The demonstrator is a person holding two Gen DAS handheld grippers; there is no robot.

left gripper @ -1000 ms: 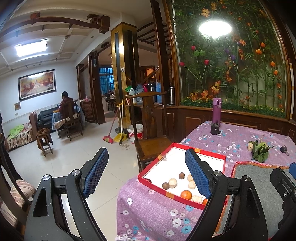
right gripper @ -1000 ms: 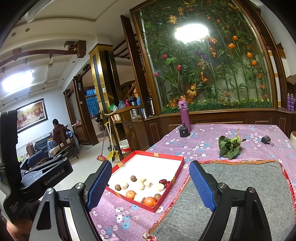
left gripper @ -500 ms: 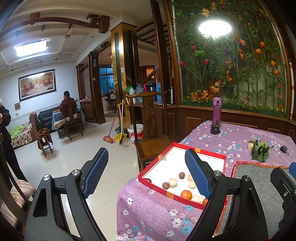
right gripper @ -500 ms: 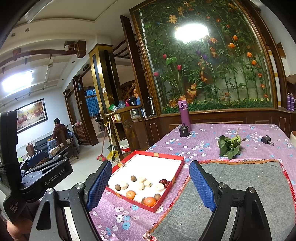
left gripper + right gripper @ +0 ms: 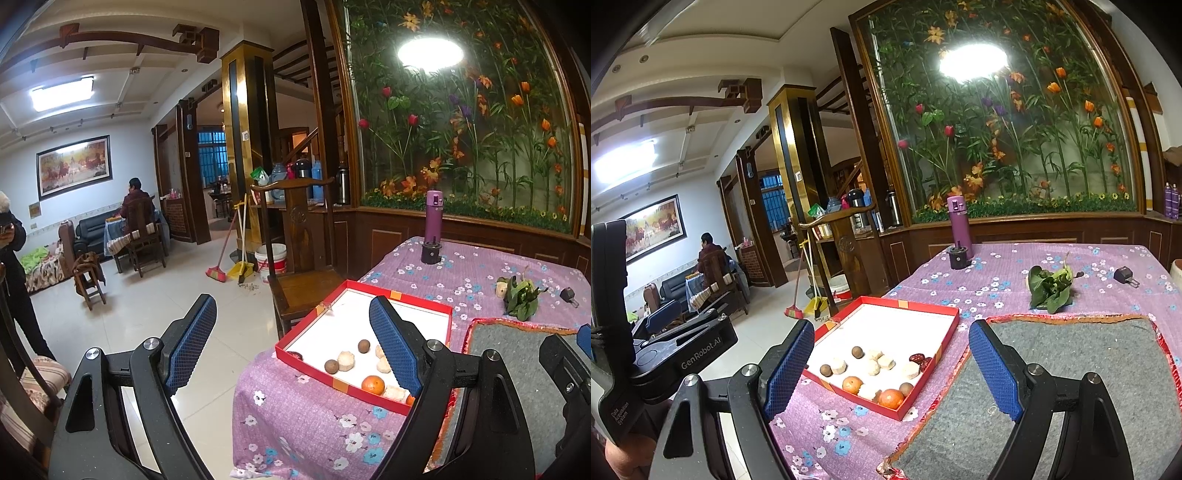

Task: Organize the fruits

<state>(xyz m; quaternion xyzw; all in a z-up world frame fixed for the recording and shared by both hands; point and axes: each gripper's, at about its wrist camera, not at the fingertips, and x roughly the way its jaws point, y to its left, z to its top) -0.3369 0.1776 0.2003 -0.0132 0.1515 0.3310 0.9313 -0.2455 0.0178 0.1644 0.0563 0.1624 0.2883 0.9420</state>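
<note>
Left wrist view: a standing person (image 5: 11, 258) is now showing fully at the left edge, more than a moment before; the left gripper (image 5: 295, 339) is holding unchanged, jaws spread with nothing between them. It is hovering off the table's near-left corner, over open floor. The red tray (image 5: 369, 299) is lying near that corner on the floral tablecloth (image 5: 314, 424).

Right wrist view: nothing is shifting. The right gripper (image 5: 890, 365) is hanging spread and empty above the grey mat (image 5: 1089, 354), which is lying bare just beside the tray. Two oranges (image 5: 891, 398), pale peeled pieces (image 5: 873, 367) and small brown fruits (image 5: 857, 352) are clustering at the tray's near end.
</note>
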